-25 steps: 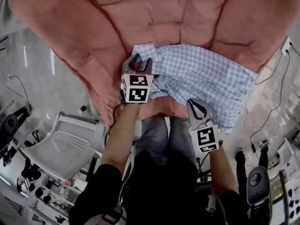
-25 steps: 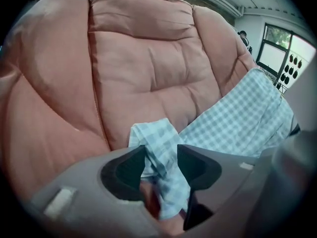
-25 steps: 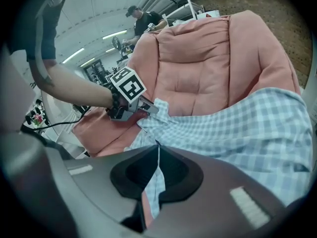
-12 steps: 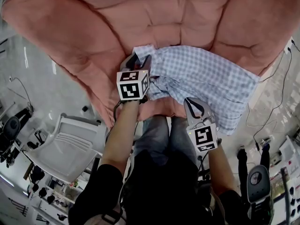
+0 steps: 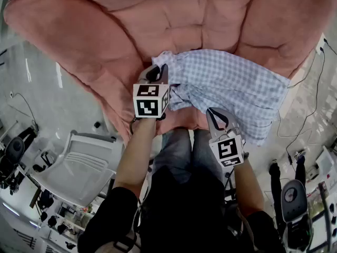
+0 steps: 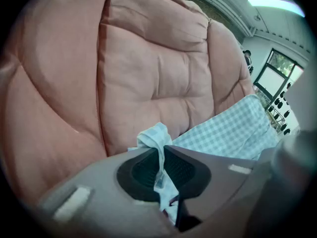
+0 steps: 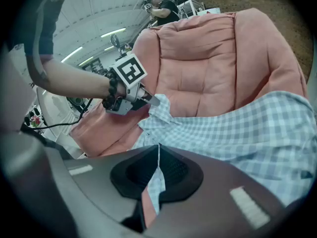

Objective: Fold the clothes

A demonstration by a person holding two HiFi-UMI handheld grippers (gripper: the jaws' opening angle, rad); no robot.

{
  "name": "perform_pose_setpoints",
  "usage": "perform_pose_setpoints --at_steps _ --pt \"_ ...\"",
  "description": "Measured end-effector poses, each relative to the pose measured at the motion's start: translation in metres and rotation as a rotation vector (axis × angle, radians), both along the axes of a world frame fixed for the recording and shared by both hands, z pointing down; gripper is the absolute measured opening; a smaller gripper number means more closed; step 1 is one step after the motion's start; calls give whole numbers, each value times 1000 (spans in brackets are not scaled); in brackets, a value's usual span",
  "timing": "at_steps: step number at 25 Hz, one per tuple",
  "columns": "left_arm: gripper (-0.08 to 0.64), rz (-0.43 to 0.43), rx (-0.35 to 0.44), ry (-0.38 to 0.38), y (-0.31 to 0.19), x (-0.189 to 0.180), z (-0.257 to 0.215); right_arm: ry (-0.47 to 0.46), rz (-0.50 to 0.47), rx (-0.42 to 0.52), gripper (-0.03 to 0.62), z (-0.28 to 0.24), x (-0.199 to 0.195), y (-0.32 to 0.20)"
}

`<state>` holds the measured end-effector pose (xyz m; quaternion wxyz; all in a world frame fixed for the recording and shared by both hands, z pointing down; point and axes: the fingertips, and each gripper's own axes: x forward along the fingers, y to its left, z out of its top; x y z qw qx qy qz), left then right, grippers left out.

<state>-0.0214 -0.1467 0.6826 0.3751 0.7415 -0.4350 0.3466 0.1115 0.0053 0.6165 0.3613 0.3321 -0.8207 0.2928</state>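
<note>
Left of the pink armchair [image 5: 174, 20], a white plastic chair [image 5: 73, 165] stands close by on the floor, so there is little room on that side. The left tongs [image 5: 158, 73] have just been closing and now pinch a bunched edge of the checked shirt [image 5: 231, 88] at the armchair's front left. The shirt lies rumpled across the seat, its right end drooping over the armchair's front edge. The right tongs [image 5: 215, 115] are clamped on a thin edge of the shirt there. Folding looks barely begun: both ends are gripped but no fold shows. The armchair's bare back cushion gives open room; cables [image 5: 310, 104] trail on the floor to its right.
</note>
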Motion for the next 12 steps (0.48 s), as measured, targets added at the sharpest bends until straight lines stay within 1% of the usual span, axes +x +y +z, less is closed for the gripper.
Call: perform_pose_setpoints --at_steps 3,7,9,12 --pt "28 26 8 29 5 -8 -33 6 5 4 12 -14 -9 1" --pt "28 42 -14 52 17 -36 -81 4 6 20 12 -37 -25 -4" --pt "27 59 -25 41 26 -53 -102 -2 -8 40 12 -53 -36 -10" --pt "26 98 -23 3 34 -77 -128 -6 -28 68 12 -73 -56 -20"
